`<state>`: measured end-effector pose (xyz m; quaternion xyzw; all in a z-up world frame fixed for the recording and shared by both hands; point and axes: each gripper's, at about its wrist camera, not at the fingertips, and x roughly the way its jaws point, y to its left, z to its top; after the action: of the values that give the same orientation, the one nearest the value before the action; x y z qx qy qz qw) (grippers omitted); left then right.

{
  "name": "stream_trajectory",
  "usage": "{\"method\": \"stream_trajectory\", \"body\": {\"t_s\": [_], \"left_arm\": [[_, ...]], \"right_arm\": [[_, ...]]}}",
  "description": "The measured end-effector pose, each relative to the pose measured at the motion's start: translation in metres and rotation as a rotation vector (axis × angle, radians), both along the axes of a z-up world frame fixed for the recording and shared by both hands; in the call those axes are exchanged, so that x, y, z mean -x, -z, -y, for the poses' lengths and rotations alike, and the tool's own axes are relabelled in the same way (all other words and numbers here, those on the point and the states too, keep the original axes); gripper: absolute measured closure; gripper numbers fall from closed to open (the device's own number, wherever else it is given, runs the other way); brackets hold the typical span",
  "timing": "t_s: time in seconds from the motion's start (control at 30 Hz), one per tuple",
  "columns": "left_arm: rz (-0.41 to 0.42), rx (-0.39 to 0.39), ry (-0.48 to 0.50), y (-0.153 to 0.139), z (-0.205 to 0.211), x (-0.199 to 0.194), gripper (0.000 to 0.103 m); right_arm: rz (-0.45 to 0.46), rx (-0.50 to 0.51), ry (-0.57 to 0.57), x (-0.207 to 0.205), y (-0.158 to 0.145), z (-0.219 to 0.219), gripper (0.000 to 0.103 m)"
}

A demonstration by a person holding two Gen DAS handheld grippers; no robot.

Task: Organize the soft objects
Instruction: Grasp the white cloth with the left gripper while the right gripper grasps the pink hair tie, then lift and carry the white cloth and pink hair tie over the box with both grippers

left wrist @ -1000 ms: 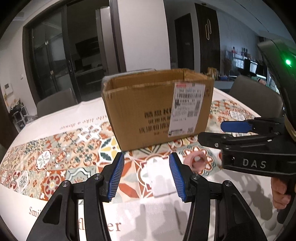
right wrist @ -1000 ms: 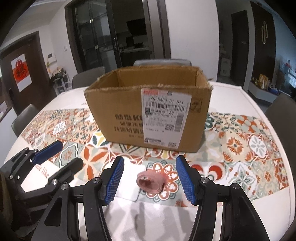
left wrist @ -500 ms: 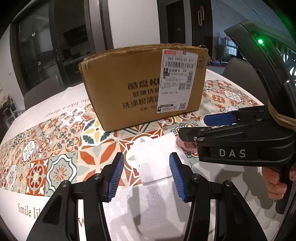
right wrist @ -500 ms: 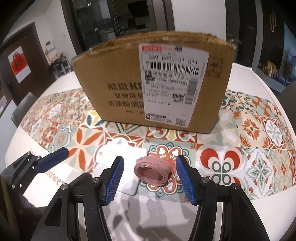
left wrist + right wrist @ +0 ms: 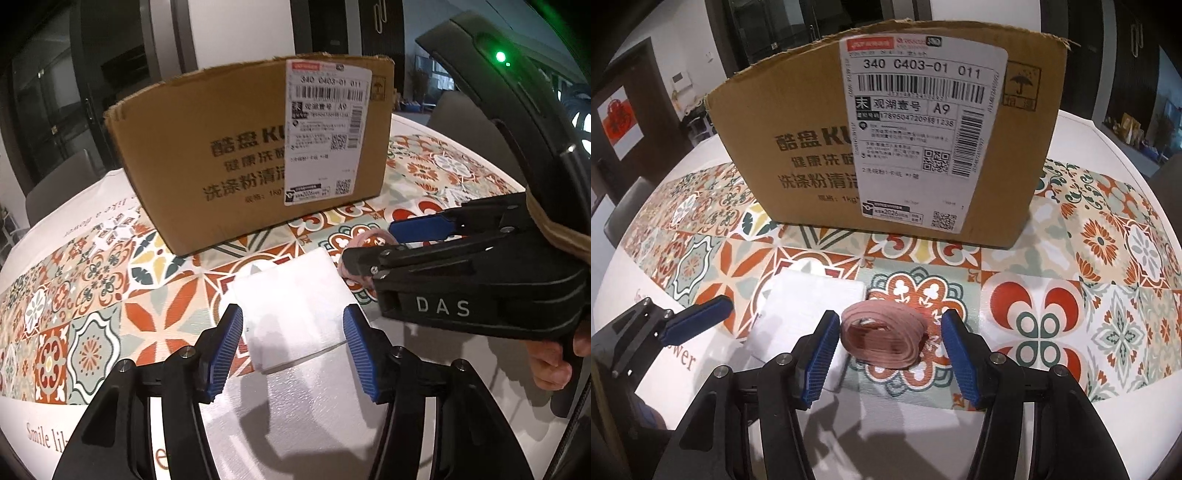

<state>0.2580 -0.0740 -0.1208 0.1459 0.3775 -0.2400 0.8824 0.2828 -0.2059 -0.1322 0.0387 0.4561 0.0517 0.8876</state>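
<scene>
A white folded cloth pad (image 5: 291,306) lies on the tablecloth; my left gripper (image 5: 293,352) is open with its blue fingers either side of the pad's near edge. A pink rolled band (image 5: 884,334) lies just right of the pad (image 5: 809,299); my right gripper (image 5: 890,358) is open and straddles it. The band (image 5: 364,242) is partly hidden behind the right gripper (image 5: 391,240) in the left wrist view. The left gripper's finger (image 5: 698,317) shows in the right wrist view. A brown cardboard box (image 5: 886,147) with a shipping label stands behind both objects.
The round table has a white cloth with a patterned tile runner (image 5: 1108,277). Chairs (image 5: 55,184) stand around the table's far side. The box (image 5: 258,155) stands close behind the pad and band. A hand (image 5: 554,365) holds the right gripper.
Both grippers have come down and forward toward the table. The pad and the band now sit between the open fingers. The box looms larger.
</scene>
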Motion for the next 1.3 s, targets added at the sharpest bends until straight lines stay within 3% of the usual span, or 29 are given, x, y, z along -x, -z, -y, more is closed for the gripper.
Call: {"method": "stream_trajectory", "body": {"t_s": [0.37,0.5,0.77,1.07,1.3], "left_arm": [[-0.061,-0.009,0.003,0.020,0.005,-0.015,0.047],[-0.074,0.020,0.000,0.022,0.004,-0.017,0.049],[-0.080,0.043,0.002,0.020,0.004,-0.017,0.091],[-0.091,0.066,-0.039,0.014,0.000,-0.014,0.096],[-0.069,0.131,-0.084,-0.007,-0.009,-0.008,0.096]], "right_arm": [[-0.017,0.019,0.008,-0.003,0.007,0.007,0.087],[-0.016,0.016,0.017,-0.003,0.009,0.009,0.089],[0.000,-0.002,0.021,0.005,0.002,0.010,0.089],[0.016,-0.016,0.027,0.014,-0.006,0.011,0.089],[0.037,-0.027,0.035,0.021,-0.016,0.010,0.089]]}}
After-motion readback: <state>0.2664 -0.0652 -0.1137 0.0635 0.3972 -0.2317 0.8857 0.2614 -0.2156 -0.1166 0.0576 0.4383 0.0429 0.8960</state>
